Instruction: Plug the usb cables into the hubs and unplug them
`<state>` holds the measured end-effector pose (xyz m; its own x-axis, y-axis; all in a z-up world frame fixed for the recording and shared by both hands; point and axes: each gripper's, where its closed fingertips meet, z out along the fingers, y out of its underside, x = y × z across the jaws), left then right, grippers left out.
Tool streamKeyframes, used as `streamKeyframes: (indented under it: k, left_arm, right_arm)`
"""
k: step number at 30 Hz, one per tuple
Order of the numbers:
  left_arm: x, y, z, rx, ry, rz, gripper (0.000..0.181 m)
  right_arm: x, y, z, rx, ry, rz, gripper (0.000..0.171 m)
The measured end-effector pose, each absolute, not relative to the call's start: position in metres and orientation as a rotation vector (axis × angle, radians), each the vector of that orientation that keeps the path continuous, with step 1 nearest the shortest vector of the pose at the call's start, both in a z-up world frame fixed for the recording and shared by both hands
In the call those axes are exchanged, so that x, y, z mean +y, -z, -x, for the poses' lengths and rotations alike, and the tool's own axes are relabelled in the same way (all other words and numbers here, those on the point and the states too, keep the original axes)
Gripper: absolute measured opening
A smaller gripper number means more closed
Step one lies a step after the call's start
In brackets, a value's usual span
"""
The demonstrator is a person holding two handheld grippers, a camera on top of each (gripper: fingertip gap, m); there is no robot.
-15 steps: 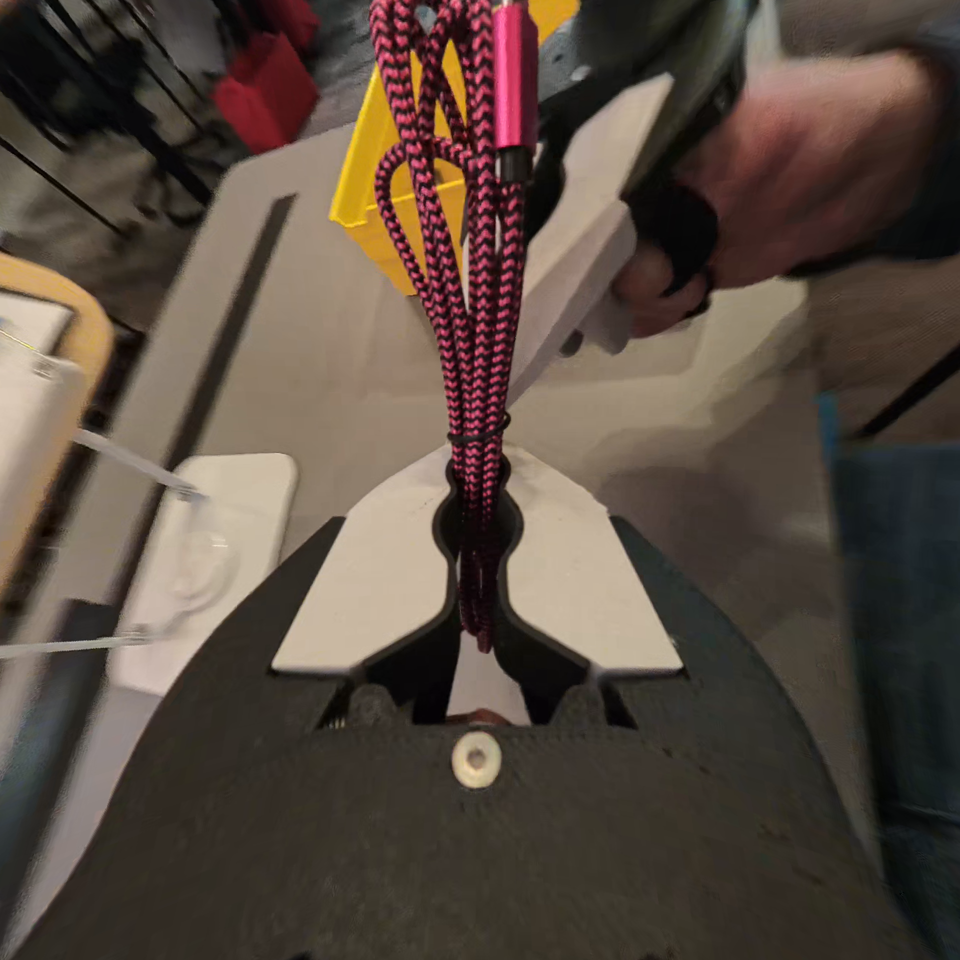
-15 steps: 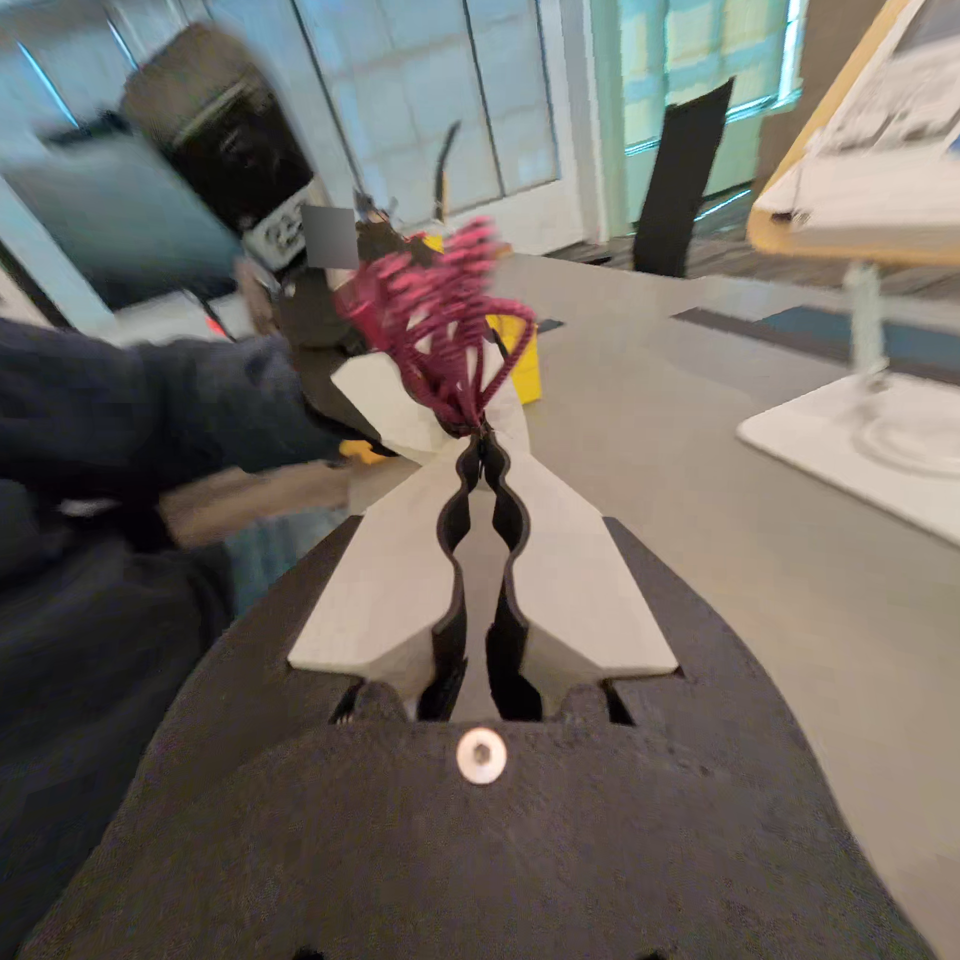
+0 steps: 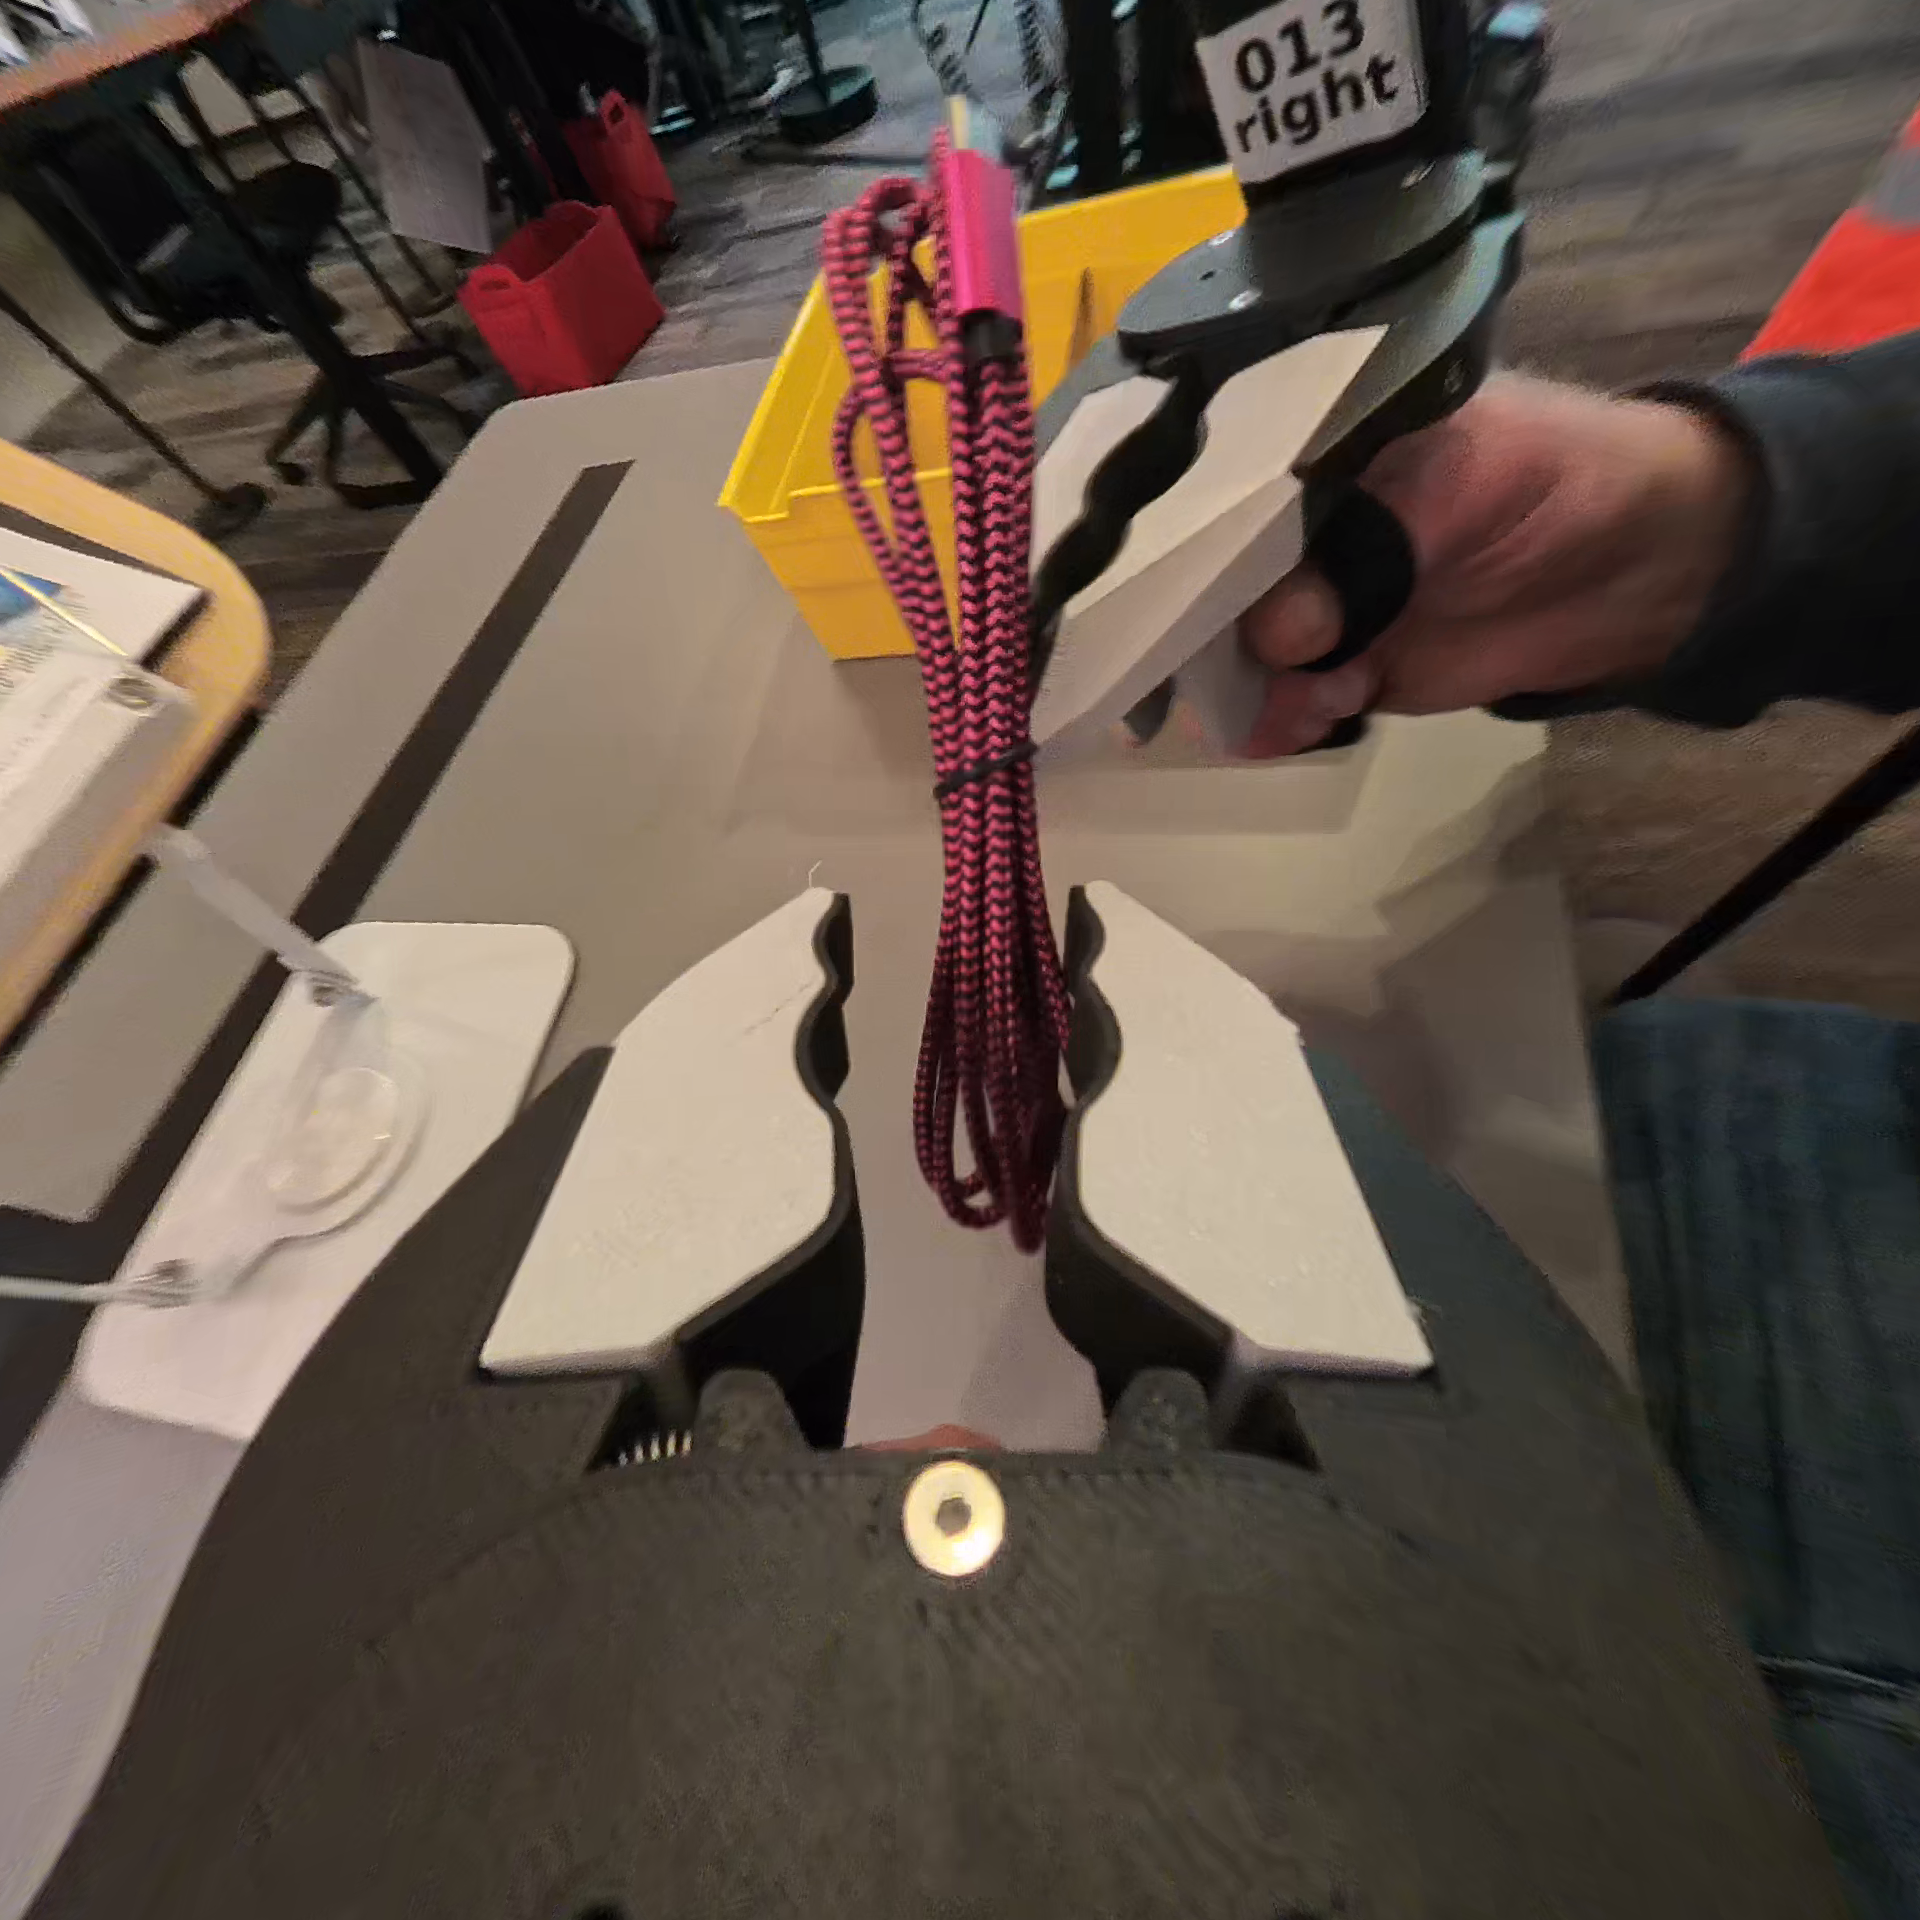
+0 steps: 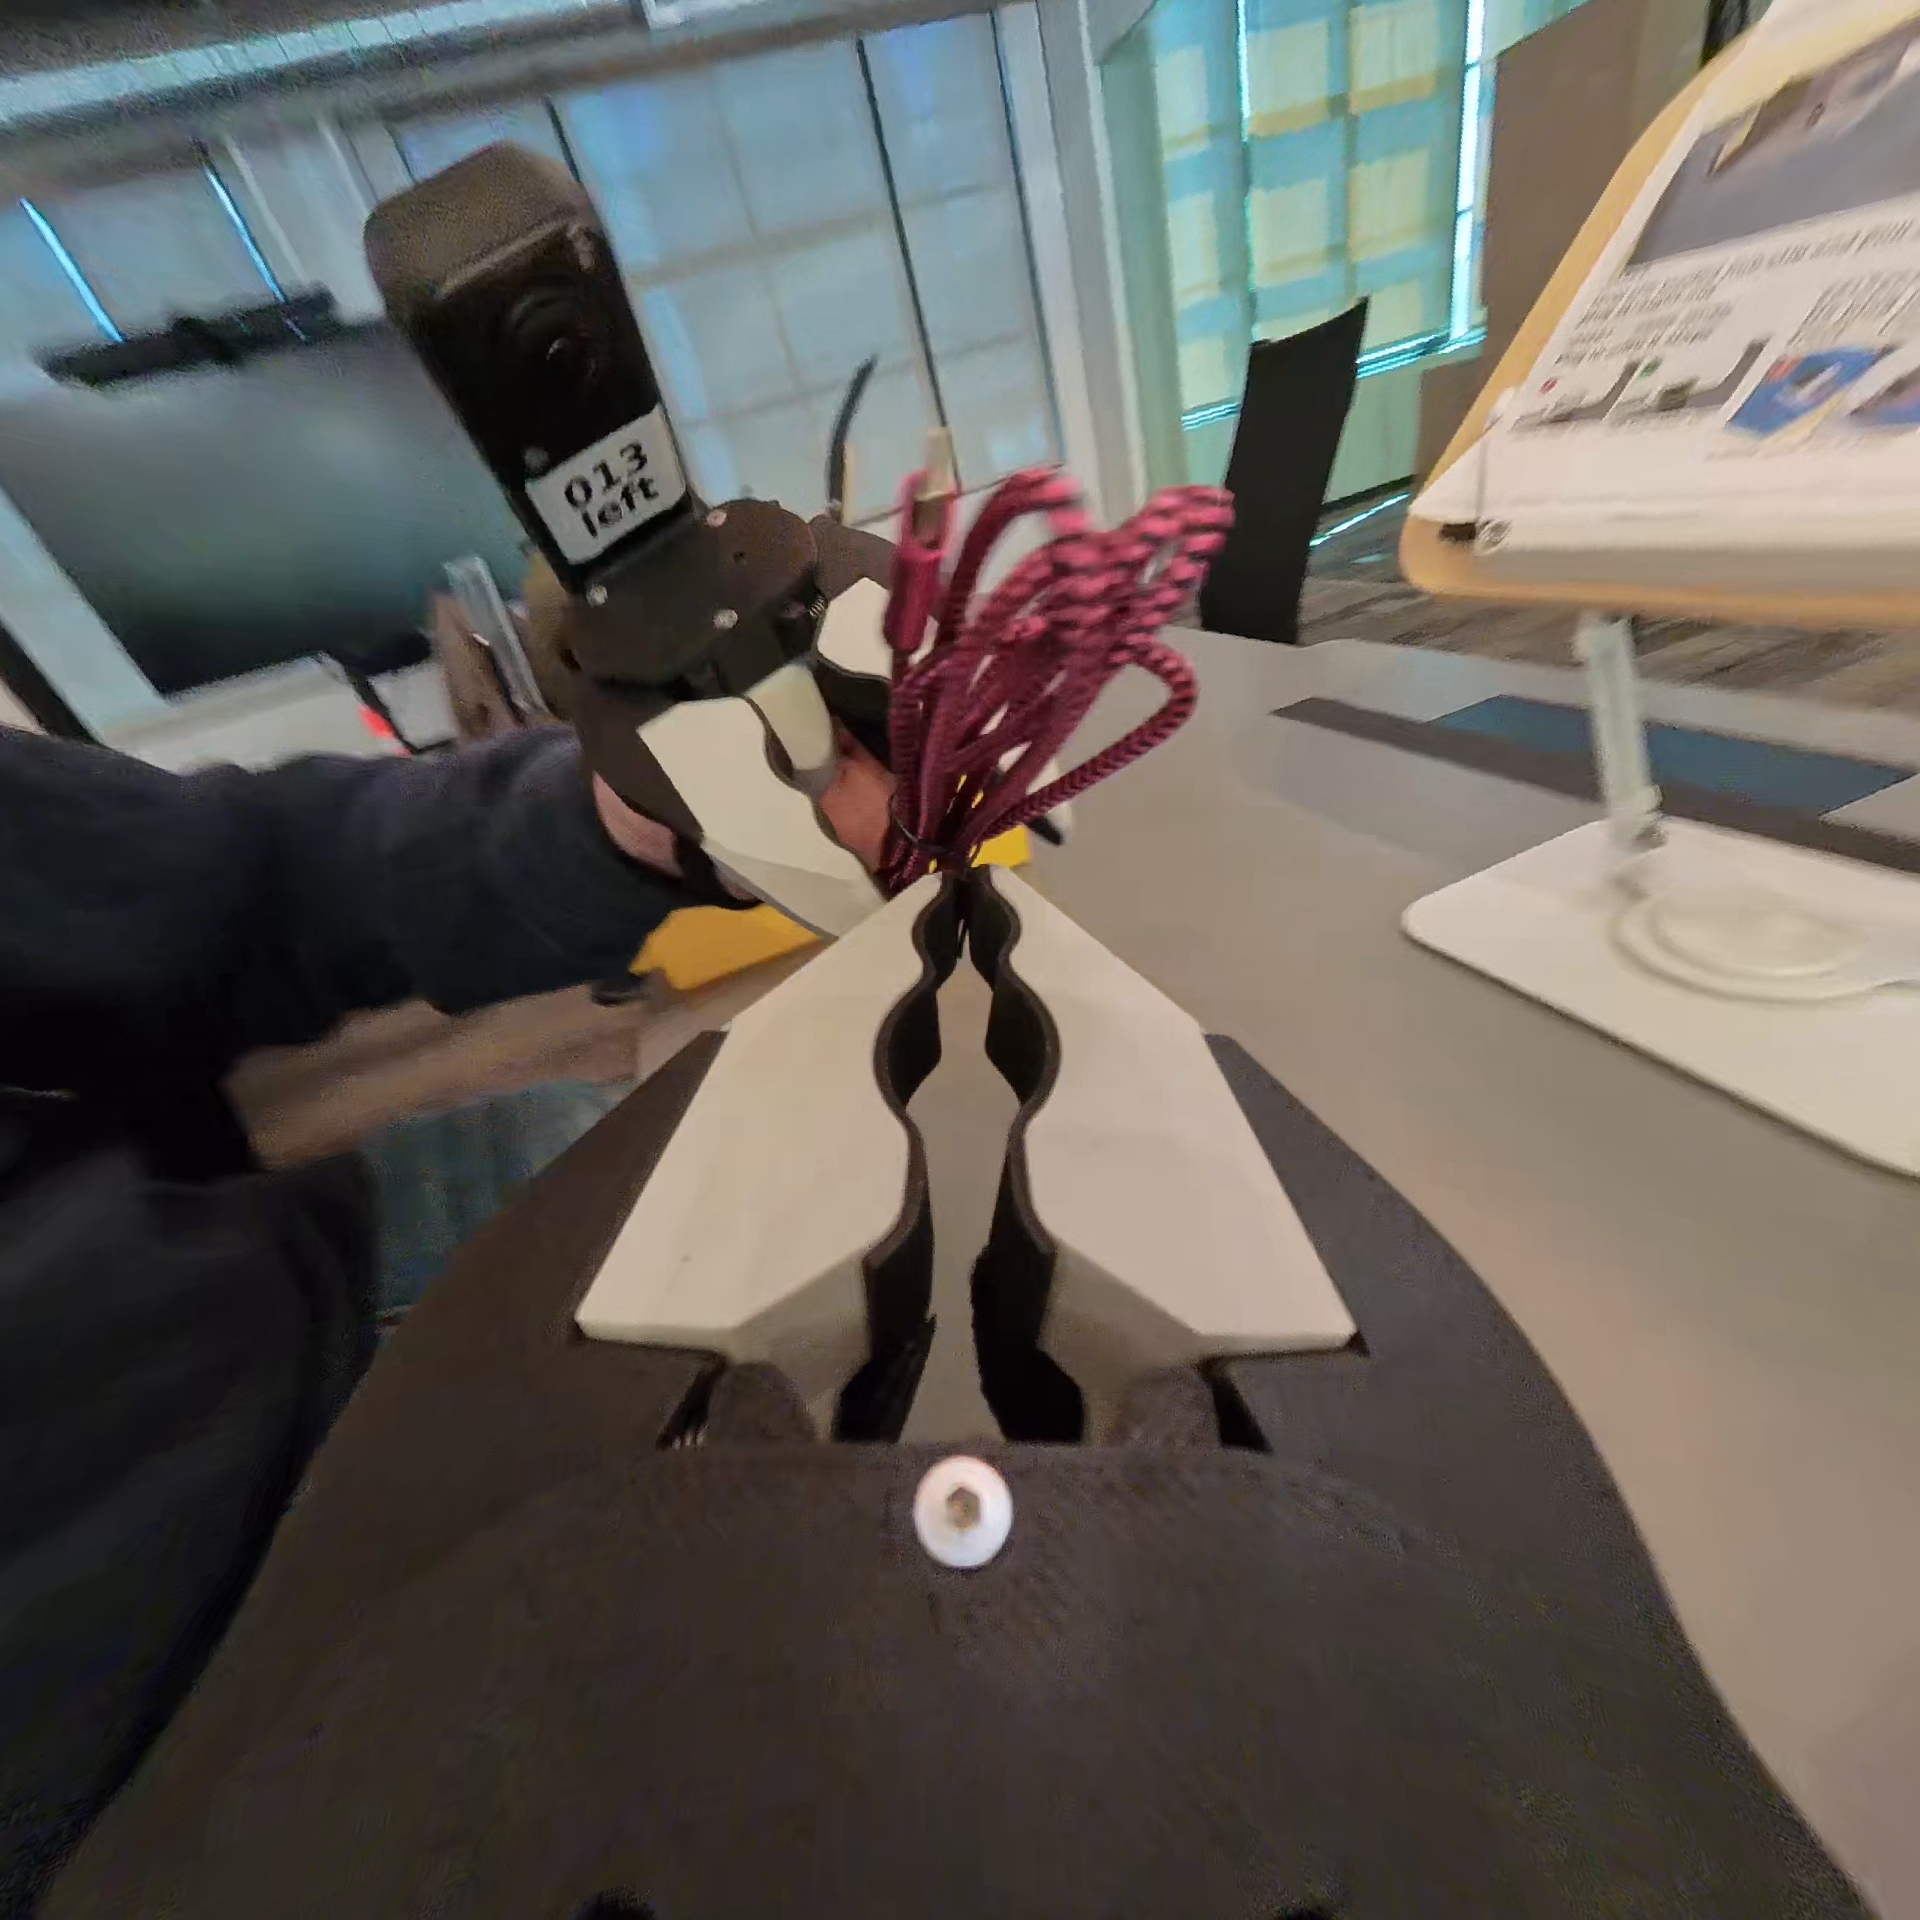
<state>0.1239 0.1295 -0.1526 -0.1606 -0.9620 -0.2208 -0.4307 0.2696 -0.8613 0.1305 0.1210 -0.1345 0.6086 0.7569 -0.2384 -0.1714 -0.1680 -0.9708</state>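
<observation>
A bundled pink-and-black braided usb cable (image 3: 982, 675) hangs upright over the grey table (image 3: 623, 748), tied with a black band, with its pink plug (image 3: 977, 239) at the top. My right gripper (image 3: 1039, 732) comes in from the right and is shut on the bundle at the band. My left gripper (image 3: 956, 899) is open, with its fingers on either side of the bundle's lower loops and apart from them. In the right wrist view my right gripper (image 4: 954, 883) pinches the cable (image 4: 1039, 644) at its tips, and the left gripper (image 4: 842, 831) stands open just behind. No hub is in view.
A yellow bin (image 3: 831, 520) stands on the table's far edge behind the cable. A white stand base (image 3: 343, 1091) with a clear post holds a tilted board at the left; it also shows in the right wrist view (image 4: 1558, 956). Red bags (image 3: 561, 291) sit on the floor beyond. The tips of both grippers are at nearly the same place.
My left gripper has opened and let go of the cable bundle. My right gripper now holds the bundle at the band.
</observation>
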Motion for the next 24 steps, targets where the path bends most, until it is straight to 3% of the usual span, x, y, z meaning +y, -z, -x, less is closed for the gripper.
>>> streamKeyframes:
  k: [10,15,21,24]
  left_arm:
    - [0.12,0.118,-0.124,1.662,1.309,1.411,0.057]
    - [0.098,0.107,-0.125,1.743,1.305,1.23,0.042]
    - [0.054,0.138,-0.117,1.997,1.221,1.122,0.024]
    - [0.051,0.153,-0.117,2.043,1.222,1.154,0.024]
  right_arm:
    - [0.126,0.145,-0.127,-0.69,-0.583,1.595,0.0]
    - [0.129,0.154,-0.129,-0.683,-0.579,1.636,0.0]
    - [0.131,0.148,-0.134,-0.632,-0.628,1.618,0.0]
    - [0.129,0.142,-0.135,-0.616,-0.646,1.598,0.0]
